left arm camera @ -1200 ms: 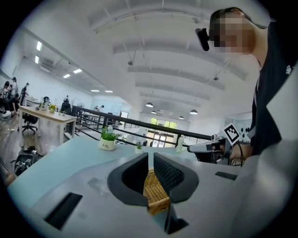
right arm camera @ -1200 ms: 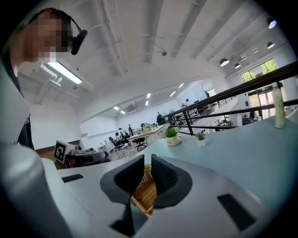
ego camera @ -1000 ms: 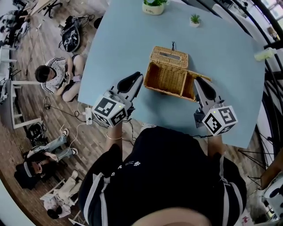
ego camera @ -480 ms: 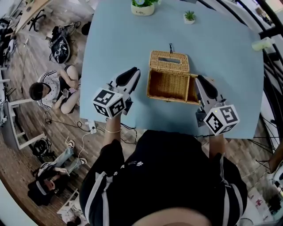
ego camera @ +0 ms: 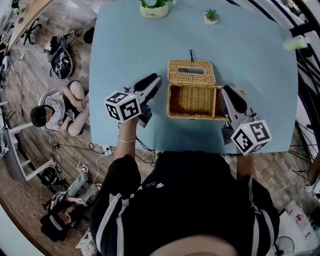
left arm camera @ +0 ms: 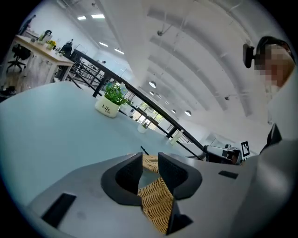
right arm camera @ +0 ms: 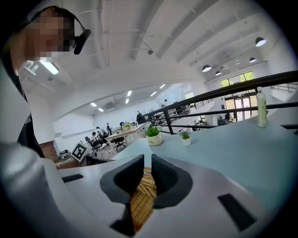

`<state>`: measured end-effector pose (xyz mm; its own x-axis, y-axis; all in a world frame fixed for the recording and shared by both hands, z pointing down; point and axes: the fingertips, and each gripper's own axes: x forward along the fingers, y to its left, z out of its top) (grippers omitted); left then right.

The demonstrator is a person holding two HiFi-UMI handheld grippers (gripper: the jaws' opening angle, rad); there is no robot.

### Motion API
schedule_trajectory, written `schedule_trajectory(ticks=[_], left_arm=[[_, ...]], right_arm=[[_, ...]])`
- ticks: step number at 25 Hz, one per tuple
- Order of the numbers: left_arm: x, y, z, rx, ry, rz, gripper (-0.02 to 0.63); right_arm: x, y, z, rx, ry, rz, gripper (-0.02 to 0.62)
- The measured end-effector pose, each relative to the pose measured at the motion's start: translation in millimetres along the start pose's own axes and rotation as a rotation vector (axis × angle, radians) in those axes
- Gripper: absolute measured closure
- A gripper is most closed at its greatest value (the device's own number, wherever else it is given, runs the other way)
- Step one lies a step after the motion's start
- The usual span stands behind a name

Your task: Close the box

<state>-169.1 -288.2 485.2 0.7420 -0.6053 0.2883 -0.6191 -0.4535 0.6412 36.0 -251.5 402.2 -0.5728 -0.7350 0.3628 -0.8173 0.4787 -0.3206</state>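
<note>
A wicker box [ego camera: 192, 101] stands open in the middle of the blue table [ego camera: 130, 45]. Its lid [ego camera: 191, 72], with a slot in it, lies folded back on the far side. My left gripper [ego camera: 154, 80] hovers just left of the box. Its jaws are opening, with nothing pressed between them. In the left gripper view, the wicker box [left arm camera: 156, 204] shows past and below the left gripper [left arm camera: 150, 160]. My right gripper [ego camera: 227, 91] sits at the box's right side. In the right gripper view, the right gripper [right arm camera: 147, 165] is shut to a thin slit, with the wicker box [right arm camera: 139, 204] beneath it.
A potted plant in a white pot [ego camera: 153, 7] and a smaller plant [ego camera: 211, 16] stand at the table's far edge. A bottle [ego camera: 294, 44] lies at the far right. People [ego camera: 55, 112] sit on the wooden floor left of the table.
The head view has drifted, so the table sits higher and squarer in frame. Both grippers stay beside the box, and the left one has turned slightly toward it.
</note>
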Motion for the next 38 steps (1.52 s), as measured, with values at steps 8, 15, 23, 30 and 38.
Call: schedule_trajectory(ticks=[8, 15, 23, 30, 38], left_arm=[[27, 20, -12, -0.181, 0.039, -0.086, 0.49], [48, 27, -18, -0.303, 0.073, -0.146, 0.457], [63, 30, -25, -0.409, 0.129, -0.185, 0.451], [72, 32, -28, -0.512, 0.154, -0.236, 0.448], [87, 33, -24, -0.64, 0.109, -0.296, 0.448]], right_arm=[[1, -7, -10, 0.031, 0.015, -0.057, 0.548], [0, -12, -14, 0.048, 0.024, -0.087, 0.551], [2, -19, -10, 0.067, 0.009, -0.11, 0.554], [3, -23, -12, 0.081, 0.011, -0.123, 0.555], [6, -25, -14, 0.093, 0.026, -0.129, 0.558]])
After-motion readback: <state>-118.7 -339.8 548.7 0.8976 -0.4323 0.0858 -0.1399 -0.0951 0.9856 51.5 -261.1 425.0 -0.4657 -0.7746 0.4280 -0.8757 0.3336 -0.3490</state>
